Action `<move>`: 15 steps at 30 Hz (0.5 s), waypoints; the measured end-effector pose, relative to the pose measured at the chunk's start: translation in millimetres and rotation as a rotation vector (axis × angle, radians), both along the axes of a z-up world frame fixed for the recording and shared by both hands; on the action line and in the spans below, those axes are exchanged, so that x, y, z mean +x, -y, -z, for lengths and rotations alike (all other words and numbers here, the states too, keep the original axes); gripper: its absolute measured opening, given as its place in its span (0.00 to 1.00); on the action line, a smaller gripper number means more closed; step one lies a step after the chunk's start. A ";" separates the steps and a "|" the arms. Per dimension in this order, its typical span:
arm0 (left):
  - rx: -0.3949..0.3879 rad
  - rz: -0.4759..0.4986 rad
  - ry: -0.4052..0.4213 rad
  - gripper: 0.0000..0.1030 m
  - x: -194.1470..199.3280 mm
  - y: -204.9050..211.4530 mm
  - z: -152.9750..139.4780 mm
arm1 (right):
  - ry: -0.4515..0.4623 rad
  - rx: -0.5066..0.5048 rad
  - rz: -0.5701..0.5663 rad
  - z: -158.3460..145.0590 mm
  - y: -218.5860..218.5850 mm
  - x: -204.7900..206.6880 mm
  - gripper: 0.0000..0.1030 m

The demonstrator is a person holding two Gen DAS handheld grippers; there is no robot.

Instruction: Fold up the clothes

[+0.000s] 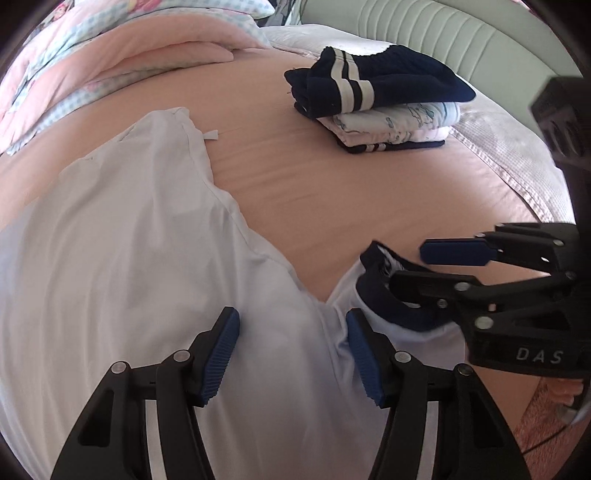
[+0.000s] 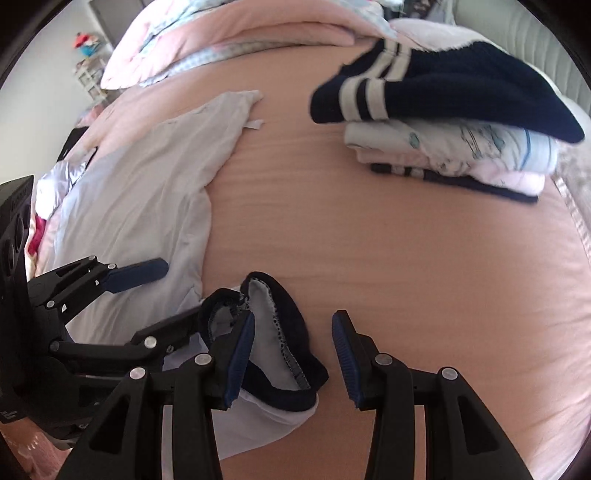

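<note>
White shirt point(image 1: 122, 236) with a navy-trimmed collar point(image 2: 280, 325) lies spread on the pink bedsheet point(image 1: 332, 192). Left gripper point(image 1: 291, 354) tilts steeply down over the cloth beside the collar, jaws parted, gripping nothing. Right gripper point(image 2: 293, 358) slants down likewise, half wide, its left pad point(image 2: 240, 354) against the collar, nothing pinched. Folded clothes point(image 1: 380, 107) are stacked well apart, near the headboard point(image 1: 424, 26).

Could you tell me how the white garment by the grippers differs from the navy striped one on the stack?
The white garment lies spread out and loose; the navy striped garment is folded compactly. The white garment rests directly on the pink sheet; the navy striped garment tops a stack of folded clothes. Both are on the bed.
</note>
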State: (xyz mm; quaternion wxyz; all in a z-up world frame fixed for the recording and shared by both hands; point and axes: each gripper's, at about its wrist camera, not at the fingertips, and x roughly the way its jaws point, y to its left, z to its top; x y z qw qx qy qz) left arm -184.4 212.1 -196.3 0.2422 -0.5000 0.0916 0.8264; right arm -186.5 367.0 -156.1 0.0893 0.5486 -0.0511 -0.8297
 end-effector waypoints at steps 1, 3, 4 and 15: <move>-0.008 0.014 -0.002 0.55 3.5 -0.1 -0.4 | 0.012 -0.004 -0.014 3.2 3.5 2.3 0.42; -0.023 0.042 -0.008 0.55 9.5 0.9 -1.8 | 0.016 -0.007 -0.064 3.8 12.0 4.2 0.42; -0.024 0.048 -0.013 0.55 12.5 2.5 -1.7 | 0.015 -0.008 -0.091 3.2 16.4 4.7 0.42; 0.048 -0.026 0.010 0.55 13.3 21.0 -7.7 | 0.080 -0.063 -0.077 6.9 -5.3 0.8 0.42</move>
